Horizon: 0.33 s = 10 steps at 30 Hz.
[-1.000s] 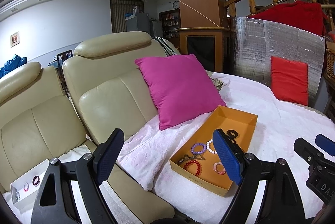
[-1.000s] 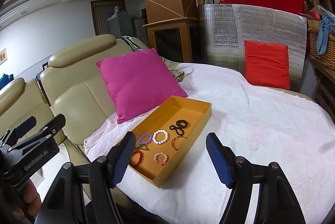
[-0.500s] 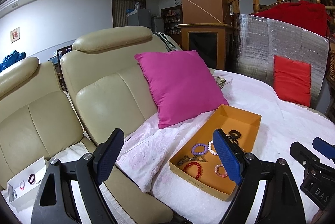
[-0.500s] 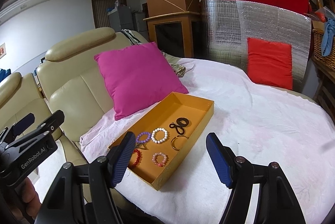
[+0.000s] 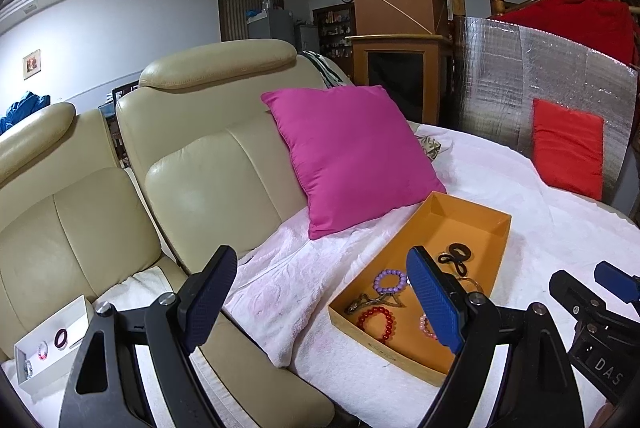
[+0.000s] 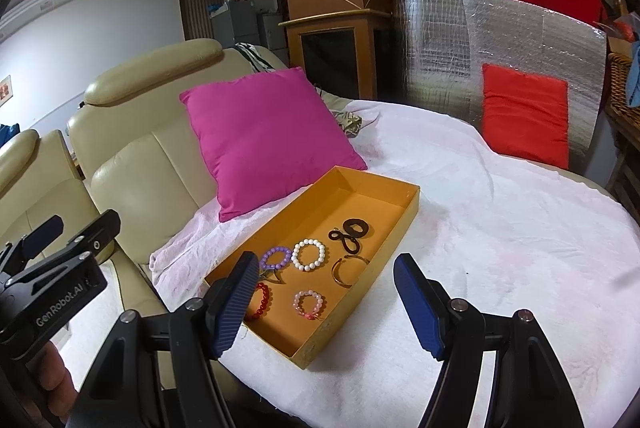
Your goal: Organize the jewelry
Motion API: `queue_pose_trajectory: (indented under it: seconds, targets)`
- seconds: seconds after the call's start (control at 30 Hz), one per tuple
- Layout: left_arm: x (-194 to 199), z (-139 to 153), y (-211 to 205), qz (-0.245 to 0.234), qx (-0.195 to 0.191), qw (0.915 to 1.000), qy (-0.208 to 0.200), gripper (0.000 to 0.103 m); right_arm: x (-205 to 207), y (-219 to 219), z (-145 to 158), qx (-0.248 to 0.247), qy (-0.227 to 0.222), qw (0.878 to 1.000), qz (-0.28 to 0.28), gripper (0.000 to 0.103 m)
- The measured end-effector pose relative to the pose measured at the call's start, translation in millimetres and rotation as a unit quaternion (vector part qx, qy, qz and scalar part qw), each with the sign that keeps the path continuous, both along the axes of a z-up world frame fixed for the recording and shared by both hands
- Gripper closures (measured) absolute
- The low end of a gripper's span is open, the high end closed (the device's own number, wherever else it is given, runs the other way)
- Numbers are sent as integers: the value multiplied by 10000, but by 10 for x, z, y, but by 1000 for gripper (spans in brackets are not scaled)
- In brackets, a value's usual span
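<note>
Far to the left, on the seat of the cream leather recliner [image 5: 72, 236], sits a small white open box [image 5: 48, 344] with a dark ring and a couple of tiny beaded pieces inside. The left gripper [image 5: 320, 304] hangs in the air above the edge of the sofa, its blue ribbed fingers [image 5: 208, 298] spread wide with nothing between them. A bright magenta square cushion [image 5: 352, 156] leans against the recliner back, its lower corner just behind the shallow orange cardboard tray [image 6: 400, 224], which lies on the white textured blanket [image 6: 500, 220]. In the tray lie a purple bead bracelet [image 6: 276, 257], a white pearl bracelet [image 6: 308, 254], a black looped hair tie [image 6: 350, 234], a thin gold bangle [image 6: 347, 270], a red bead bracelet [image 6: 260, 302] and a pink bead bracelet [image 6: 308, 302], all near the closer end. The right gripper [image 6: 326, 300] hovers over the near end of the tray, fingers also wide apart and empty. Further right, a red rectangular cushion [image 6: 524, 114] rests against a silver foil panel [image 6: 500, 36].
</note>
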State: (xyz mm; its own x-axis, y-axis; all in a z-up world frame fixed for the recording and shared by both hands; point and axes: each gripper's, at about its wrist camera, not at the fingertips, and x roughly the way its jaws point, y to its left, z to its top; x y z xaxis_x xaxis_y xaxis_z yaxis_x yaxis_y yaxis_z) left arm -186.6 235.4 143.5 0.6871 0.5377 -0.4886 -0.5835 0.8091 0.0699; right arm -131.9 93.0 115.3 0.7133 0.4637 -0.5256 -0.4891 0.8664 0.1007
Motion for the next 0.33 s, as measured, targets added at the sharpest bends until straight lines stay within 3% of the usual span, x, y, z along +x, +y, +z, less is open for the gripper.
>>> queue_pose_trajectory:
  seconds: [0.2, 0.33]
  targets:
    - [127, -27, -153, -63, 234, 9997, 13, 16, 171, -181, -67, 113, 39, 9999, -114, 30]
    - [513, -109, -735, -1072, 318, 9936, 172, 16, 380, -806, -108, 238, -40, 9975, -667, 30]
